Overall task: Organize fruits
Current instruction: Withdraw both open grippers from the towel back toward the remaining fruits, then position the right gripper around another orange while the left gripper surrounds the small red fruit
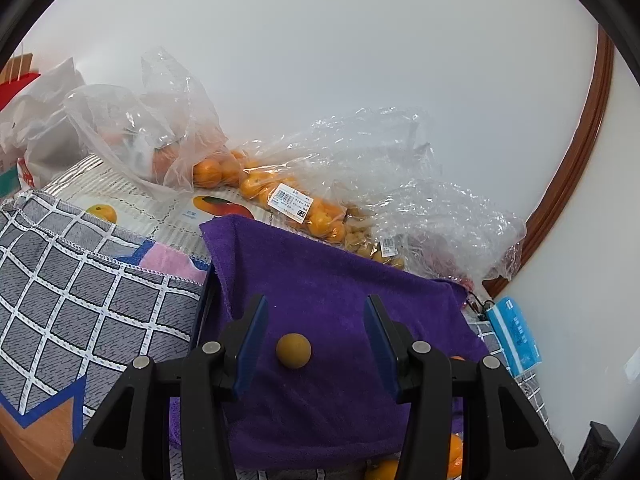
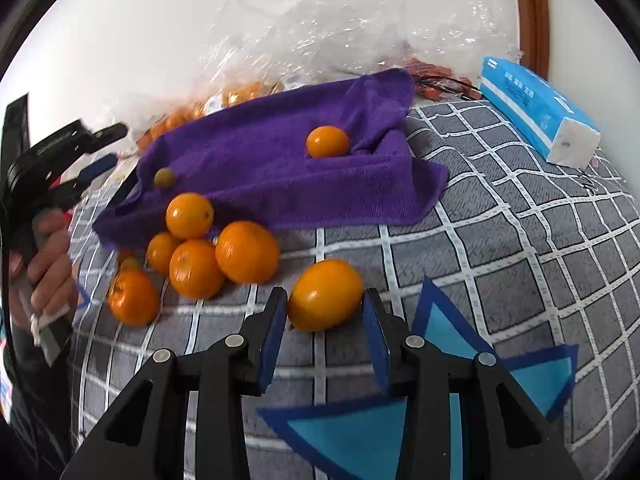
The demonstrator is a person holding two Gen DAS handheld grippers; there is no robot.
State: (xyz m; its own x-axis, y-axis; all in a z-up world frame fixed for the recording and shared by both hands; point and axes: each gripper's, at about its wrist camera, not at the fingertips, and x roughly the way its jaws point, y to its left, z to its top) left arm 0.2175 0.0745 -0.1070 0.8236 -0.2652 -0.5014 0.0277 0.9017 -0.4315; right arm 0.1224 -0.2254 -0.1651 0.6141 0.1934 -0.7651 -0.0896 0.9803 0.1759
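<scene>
At the far left of the right wrist view, a person's hand holds the left gripper, which points over the left end of the purple towel. From its own camera that gripper's jaws stand partly apart and empty, with a small olive-brown fruit lying loose on the towel between the fingers but touched by neither pad. Behind the towel, on the far side, clear plastic bags hold more small oranges and pale fruits against the wall.

Moving right, a cluster of oranges sits on the grey checked cloth just at the near edge of the towel, the oranges touching one another. One small orange rests alone on the towel, in a fold toward its far right.

Nearer still, a single orange lies on the cloth apart from the cluster, between the right gripper's fingers. The jaws are narrow and the blue pads sit right beside its flanks; whether they press on it I cannot tell.

The step in hand looks like gathering loose oranges, with this near one as the current pick. The next move likely calls for a firm, even squeeze across its widest part, then a lift. Round, smooth fruit may roll off the soft cloth if the pads nudge it unevenly. A blue tissue pack lies at the far right.
</scene>
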